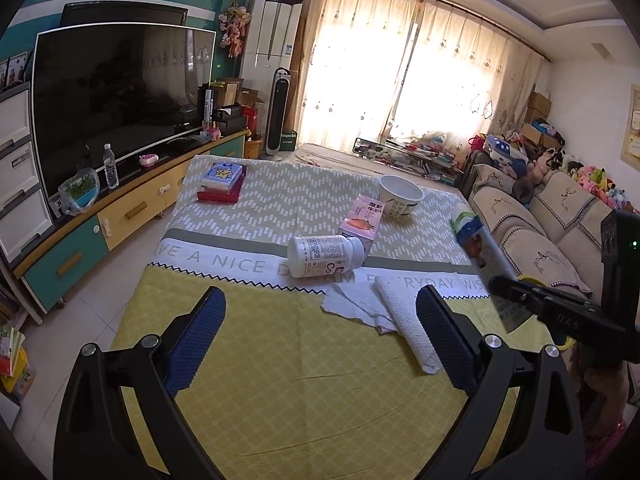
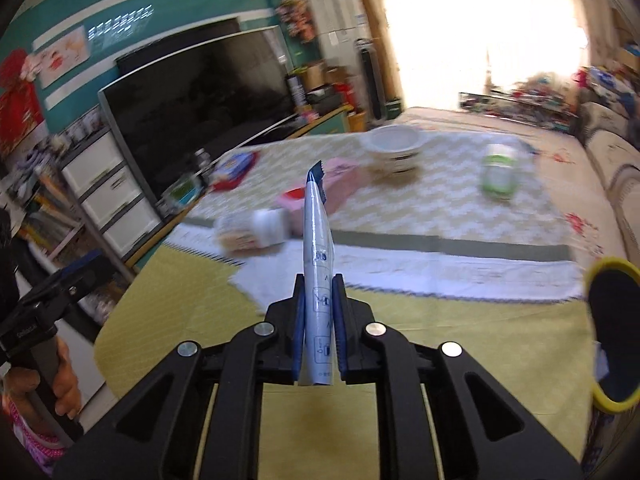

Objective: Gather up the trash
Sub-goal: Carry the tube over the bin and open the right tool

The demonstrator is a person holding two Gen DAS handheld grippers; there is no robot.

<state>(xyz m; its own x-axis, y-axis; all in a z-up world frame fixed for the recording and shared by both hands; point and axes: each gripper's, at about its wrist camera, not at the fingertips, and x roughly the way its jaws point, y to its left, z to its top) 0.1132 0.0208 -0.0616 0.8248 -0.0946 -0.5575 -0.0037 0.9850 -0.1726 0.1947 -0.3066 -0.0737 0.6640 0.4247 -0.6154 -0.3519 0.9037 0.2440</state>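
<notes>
My right gripper (image 2: 319,312) is shut on a flat silver-blue wrapper (image 2: 318,248) and holds it upright above the table; the wrapper also shows in the left wrist view (image 1: 482,252). My left gripper (image 1: 320,320) is open and empty above the yellow cloth. White paper towels (image 1: 384,312) lie between its fingers. Beyond lie a white bottle (image 1: 326,256) on its side, a pink carton (image 1: 360,222) and a white paper bowl (image 1: 400,196). A green-white bottle (image 2: 498,172) lies at the right.
A yellow-rimmed dark bin (image 2: 614,332) stands at the table's right edge. A stack of books (image 1: 222,182) lies on the far left corner. A TV cabinet (image 1: 120,216) runs along the left, a sofa (image 1: 540,232) on the right.
</notes>
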